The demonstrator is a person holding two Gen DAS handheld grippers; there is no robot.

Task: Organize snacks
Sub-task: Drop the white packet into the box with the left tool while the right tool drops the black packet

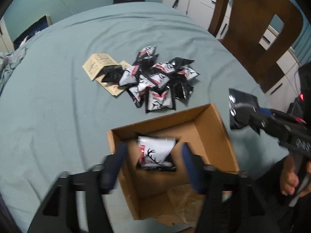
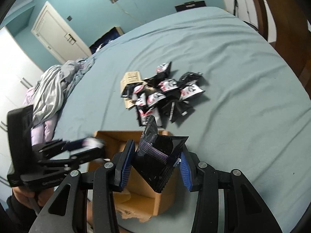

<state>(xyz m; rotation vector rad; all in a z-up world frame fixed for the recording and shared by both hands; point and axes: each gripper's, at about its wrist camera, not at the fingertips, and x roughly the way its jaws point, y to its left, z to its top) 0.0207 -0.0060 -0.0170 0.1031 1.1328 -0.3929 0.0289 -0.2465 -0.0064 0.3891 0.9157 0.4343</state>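
My left gripper point(image 1: 153, 161) hangs with jaws apart over the open brown cardboard box point(image 1: 217, 136), a white antler-printed snack packet point(image 1: 155, 152) lying inside. My right gripper point(image 2: 157, 167) clamps a glossy black snack packet point(image 2: 155, 167), its printed face hidden.

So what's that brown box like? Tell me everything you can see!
The cardboard box is plain brown, open at the top, with low walls. It sits on the blue-grey sheet, just in front of the pile of packets. One white packet with a black antler picture lies inside; the rest of the floor that shows is bare. A loose, crumpled flap hangs at its near edge. The left gripper hovers above it, jaws open.
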